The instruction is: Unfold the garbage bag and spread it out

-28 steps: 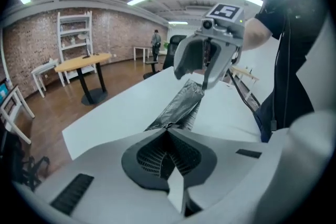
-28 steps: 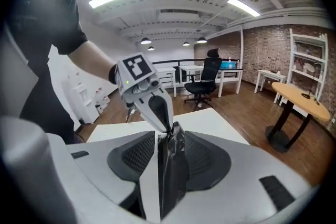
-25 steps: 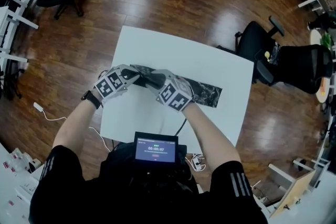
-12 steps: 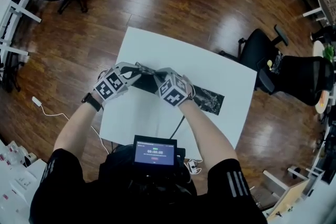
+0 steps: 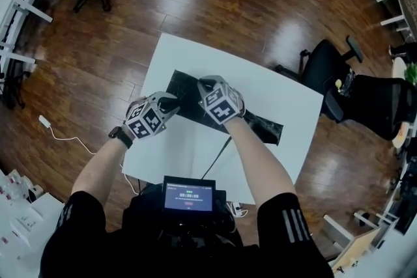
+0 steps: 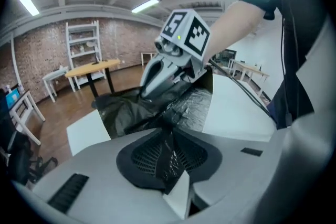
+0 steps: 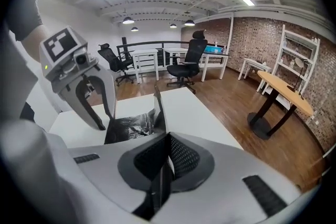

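I see a black short-sleeved shirt with white stripes down each sleeve, and a black wristwatch. A small lit screen is mounted at the chest. The grey left gripper and right gripper bear black-and-white marker cubes and black meshed pads.

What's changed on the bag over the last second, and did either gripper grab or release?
The right gripper moved toward the far side of the table and is shut on an edge of the garbage bag. The left gripper drew back toward the person, its fingers just opening with film between them. The bag's left end has spread wider. Its right end stays folded on the table.
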